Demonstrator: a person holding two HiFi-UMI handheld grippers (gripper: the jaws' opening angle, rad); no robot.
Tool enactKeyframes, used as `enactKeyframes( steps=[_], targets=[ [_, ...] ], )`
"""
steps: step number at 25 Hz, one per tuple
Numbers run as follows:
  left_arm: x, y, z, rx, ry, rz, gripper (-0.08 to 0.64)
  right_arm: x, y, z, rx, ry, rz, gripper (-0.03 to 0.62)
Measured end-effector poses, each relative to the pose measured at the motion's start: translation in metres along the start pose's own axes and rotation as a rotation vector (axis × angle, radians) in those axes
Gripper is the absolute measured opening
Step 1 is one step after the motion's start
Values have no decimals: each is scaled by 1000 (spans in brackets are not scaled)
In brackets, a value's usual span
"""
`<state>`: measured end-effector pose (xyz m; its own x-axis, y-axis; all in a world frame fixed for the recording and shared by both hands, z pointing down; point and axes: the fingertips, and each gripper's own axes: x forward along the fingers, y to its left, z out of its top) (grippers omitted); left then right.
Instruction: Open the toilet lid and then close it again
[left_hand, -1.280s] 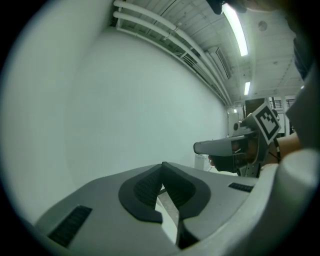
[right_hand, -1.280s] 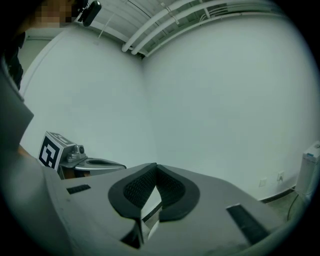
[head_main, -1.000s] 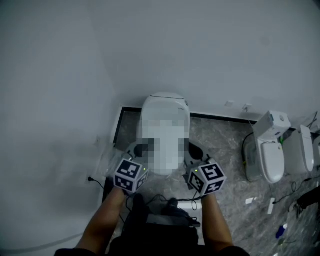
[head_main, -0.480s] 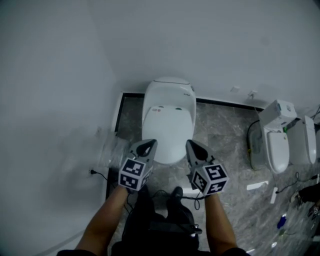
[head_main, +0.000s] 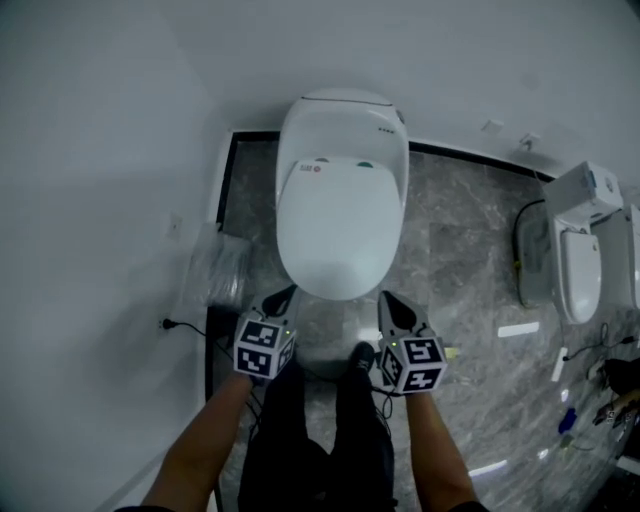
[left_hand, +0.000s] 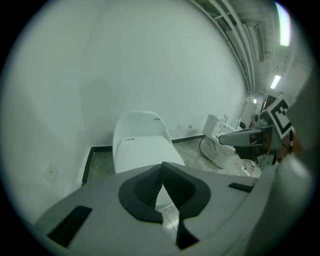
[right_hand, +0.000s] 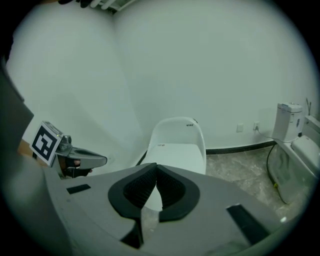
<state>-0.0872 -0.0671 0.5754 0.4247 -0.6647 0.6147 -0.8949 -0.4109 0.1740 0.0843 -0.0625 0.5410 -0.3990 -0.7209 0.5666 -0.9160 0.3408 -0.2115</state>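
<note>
A white toilet (head_main: 340, 190) stands against the wall with its lid (head_main: 338, 228) down. My left gripper (head_main: 284, 294) hovers just off the lid's front left edge, shut with nothing in it. Off the front right edge my right gripper (head_main: 387, 299) is likewise shut and empty. Neither touches the lid. In the left gripper view the shut left gripper (left_hand: 162, 165) points at the lid (left_hand: 142, 152), with the right gripper (left_hand: 239, 138) at the side. The right gripper view has the right gripper (right_hand: 156, 166) in front of the toilet (right_hand: 177, 142) and the left gripper (right_hand: 92, 160) beside it.
A second white toilet (head_main: 581, 258) stands on the grey marble floor (head_main: 470, 250) at the right, with cables and small items around it. A clear plastic bag (head_main: 216, 276) and a wall socket with a cord (head_main: 166, 323) are at the left wall. The person's dark legs (head_main: 315, 440) stand below the grippers.
Both grippers have dropped down towards the toilet's front edge and stayed shut. The head view has tilted down, so the toilet shows larger and nearer.
</note>
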Motion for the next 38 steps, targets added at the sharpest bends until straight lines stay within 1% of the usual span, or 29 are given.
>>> enactKeyframes(
  steps=[3, 5, 6, 7, 8, 11, 12, 14, 15, 16, 17, 18, 20, 21, 22, 28, 32, 36, 37, 38],
  targets=[
    [26, 18, -39, -28, 42, 16, 8, 23, -6, -39, -20, 37, -29, 11],
    [42, 29, -65, -54, 79, 30, 8, 39, -11, -66, 11, 67, -31, 12],
    [49, 33, -78, -68, 99, 31, 15, 47, -15, -80, 31, 81, -35, 12],
    [56, 35, -91, -83, 117, 26, 51, 54, -18, -93, 49, 94, -39, 14],
    [62, 36, -103, -99, 132, 19, 65, 60, -22, -106, 64, 108, -43, 18],
    [80, 38, -136, -146, 160, -3, 104, 77, -30, -138, 89, 144, -45, 70],
    [85, 40, -145, -159, 164, -9, 112, 83, -33, -146, 104, 151, -40, 107],
    [95, 43, -159, -184, 166, -19, 133, 95, -40, -160, 151, 159, -28, 160],
    [100, 44, -163, -194, 162, -24, 158, 102, -43, -165, 180, 160, -20, 179],
    [104, 45, -166, -200, 157, -33, 200, 109, -46, -170, 215, 159, -9, 214],
    [109, 44, -166, -207, 150, -48, 262, 116, -49, -174, 253, 156, 3, 230],
    [114, 42, -166, -218, 143, -67, 285, 122, -52, -177, 293, 153, 12, 240],
    [122, 38, -166, -252, 135, -98, 304, 133, -59, -183, 358, 151, 12, 277],
    [126, 37, -167, -267, 138, -108, 314, 136, -61, -186, 379, 154, 9, 291],
    [128, 36, -169, -277, 144, -116, 325, 140, -62, -187, 395, 157, 9, 291],
    [139, 32, -175, -288, 186, -157, 327, 146, -61, -183, 455, 146, -3, 290],
    [139, 29, -173, -290, 184, -159, 327, 145, -61, -183, 461, 153, 3, 290],
    [137, 26, -173, -270, 196, -164, 327, 141, -58, -182, 469, 158, 26, 287],
    [136, 26, -172, -262, 197, -163, 327, 140, -58, -182, 469, 157, 25, 276],
    [135, 27, -171, -254, 197, -162, 327, 140, -58, -181, 468, 156, 22, 252]
  ],
)
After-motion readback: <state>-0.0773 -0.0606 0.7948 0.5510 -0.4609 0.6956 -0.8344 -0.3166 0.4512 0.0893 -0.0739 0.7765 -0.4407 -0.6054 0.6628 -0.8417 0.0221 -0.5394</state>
